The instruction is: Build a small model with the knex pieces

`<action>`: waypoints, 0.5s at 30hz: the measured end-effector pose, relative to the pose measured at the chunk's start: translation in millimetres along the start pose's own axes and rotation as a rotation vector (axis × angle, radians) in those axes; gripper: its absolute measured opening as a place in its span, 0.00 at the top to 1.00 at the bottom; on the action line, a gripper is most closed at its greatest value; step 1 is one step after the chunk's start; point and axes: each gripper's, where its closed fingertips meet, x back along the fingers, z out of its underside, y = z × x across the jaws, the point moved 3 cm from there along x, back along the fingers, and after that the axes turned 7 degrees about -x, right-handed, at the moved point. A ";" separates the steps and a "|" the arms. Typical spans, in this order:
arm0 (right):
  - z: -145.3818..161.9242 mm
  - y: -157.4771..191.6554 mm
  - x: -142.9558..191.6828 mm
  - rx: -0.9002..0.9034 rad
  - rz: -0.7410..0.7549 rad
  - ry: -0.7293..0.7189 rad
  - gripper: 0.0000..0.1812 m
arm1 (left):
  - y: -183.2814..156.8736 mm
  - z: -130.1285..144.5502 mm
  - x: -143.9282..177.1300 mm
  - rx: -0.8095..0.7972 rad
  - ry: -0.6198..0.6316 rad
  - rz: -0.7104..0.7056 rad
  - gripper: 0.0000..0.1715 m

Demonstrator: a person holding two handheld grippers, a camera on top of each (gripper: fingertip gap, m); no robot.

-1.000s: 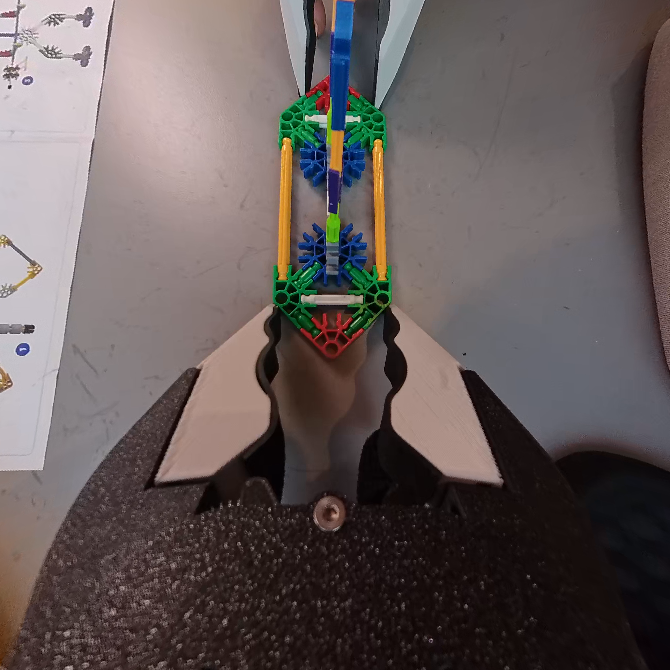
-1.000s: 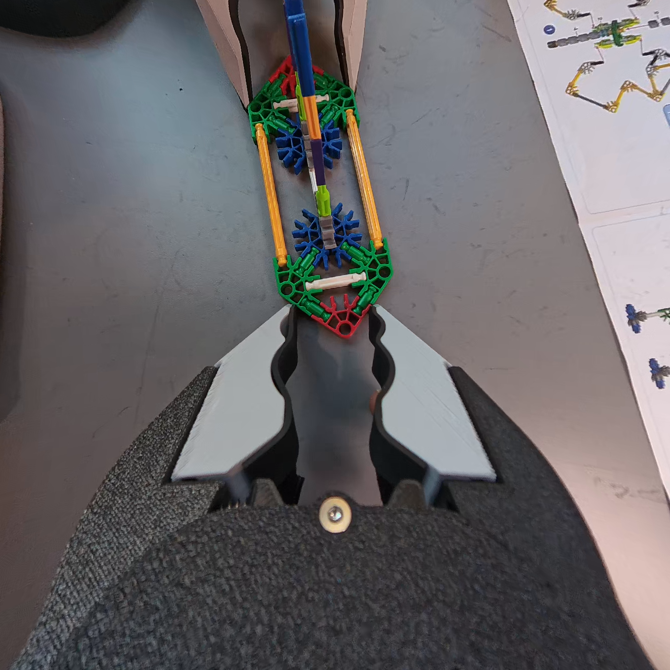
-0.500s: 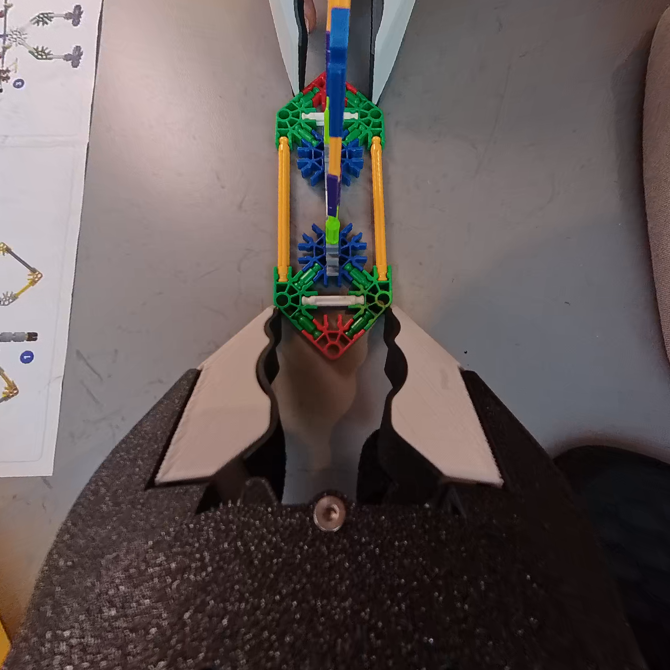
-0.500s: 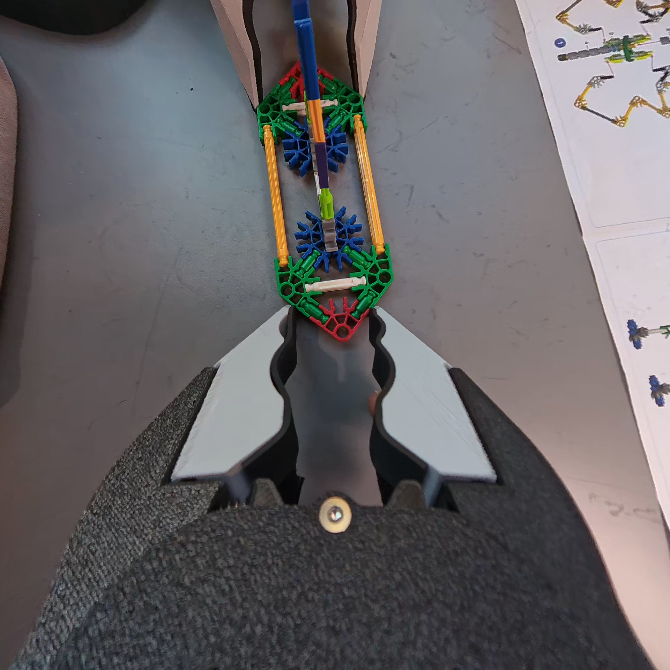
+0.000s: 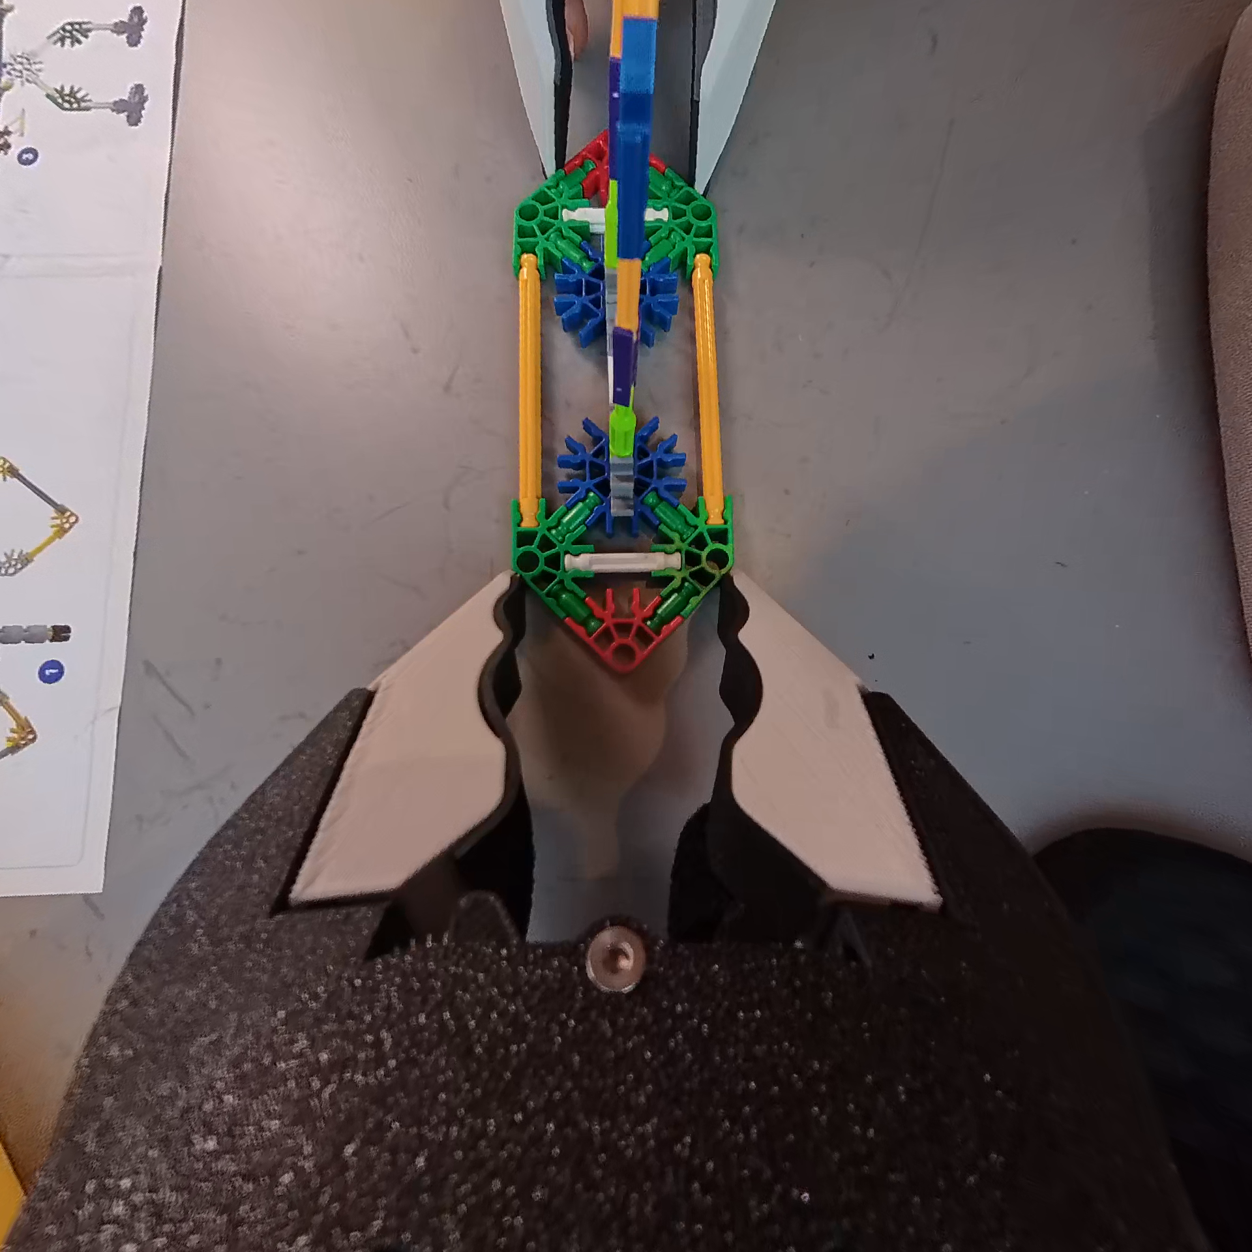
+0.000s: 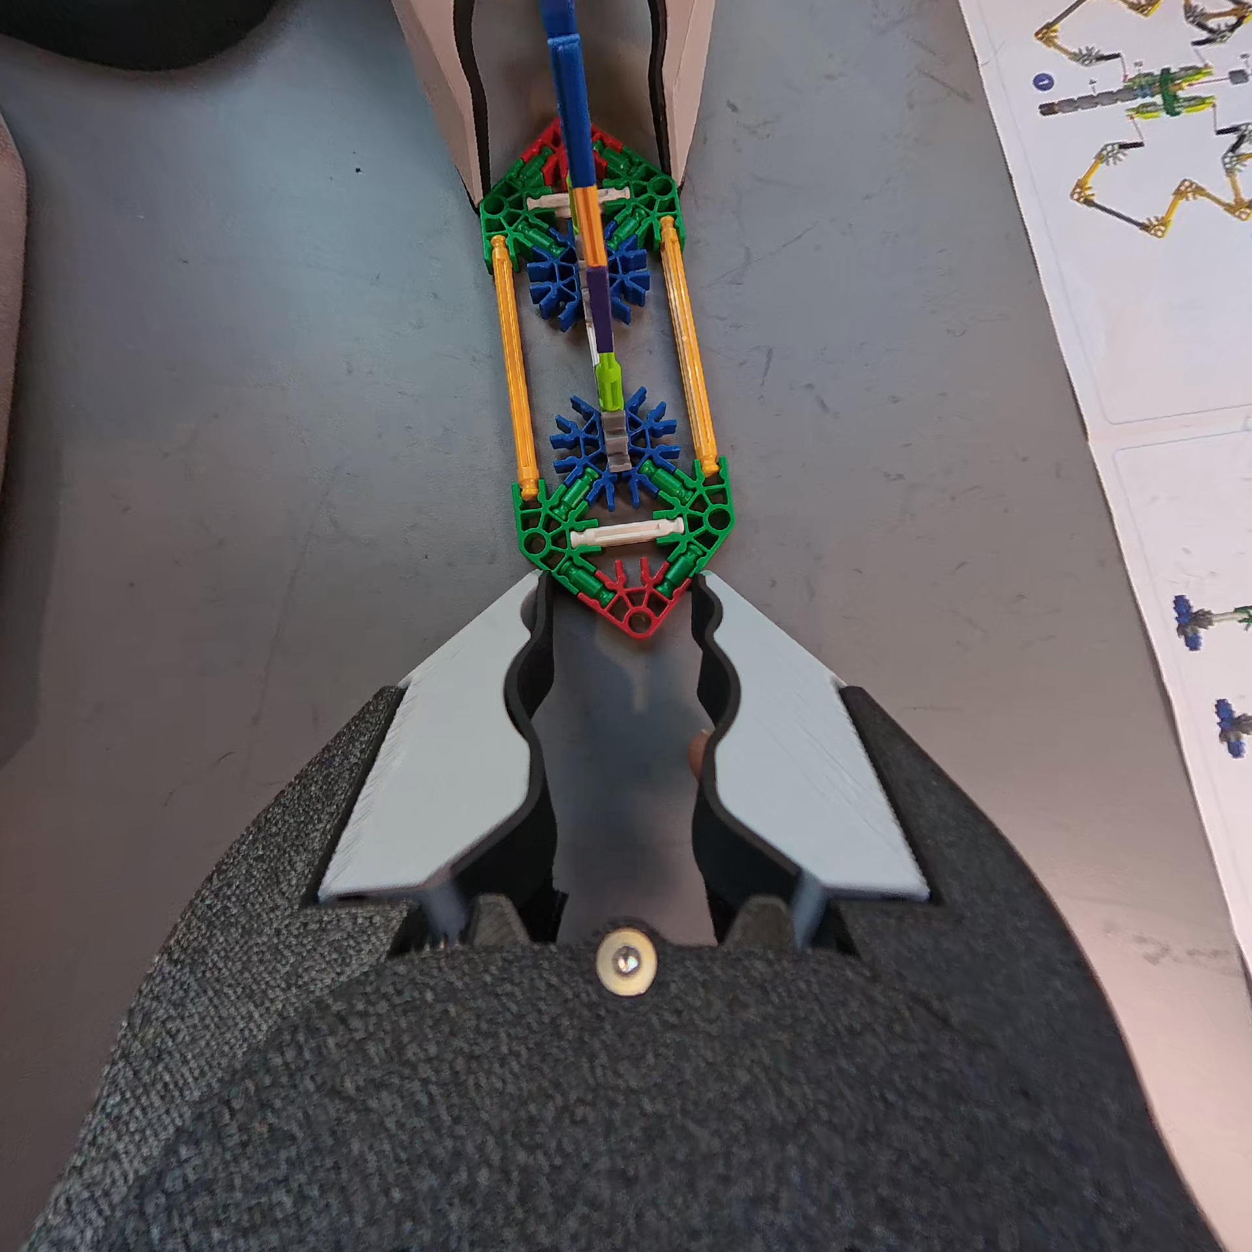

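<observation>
Left claw [image 5: 622, 576] is narrowed about one pointed end of a toy frame [image 5: 620, 433] built from plastic rods and connectors. Its two tips press on the outer green corners, and the red corner piece sits in the gap between the jaws, so it seems to hold that end. In the left wrist view, from left to right, there is first a white instruction sheet [image 5: 68, 406] flat on the grey counter [image 5: 948, 406], well apart from the frame. Then comes the frame in the middle, and then the edge of a beige padded thing [image 5: 1236, 339] at the far right. The long axis of the frame, marked by its two yellow rods, runs straight away from this claw. A thin mast [image 5: 633, 169] of blue, orange and purple pieces rises from its middle line. The right claw [image 6: 622, 576] closes on the opposite end in the same manner, its tips against the slanted green edges, with red between the jaws. So the two claws face each other along the same line, each on its own end. Both long sides of the frame have bare counter beside them. I cannot tell whether the frame rests on the counter or is lifted a little above it.
</observation>
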 end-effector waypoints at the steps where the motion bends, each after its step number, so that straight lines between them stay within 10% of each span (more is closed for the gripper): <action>1: 0.7 0.2 0.4 0.002 0.006 0.001 0.79 | -0.1 0.4 0.2 0.002 0.001 -0.001 0.67; 15: 3.3 -0.9 2.6 0.004 0.027 -0.002 0.77 | 0.7 4.8 1.4 0.044 -0.093 -0.018 0.67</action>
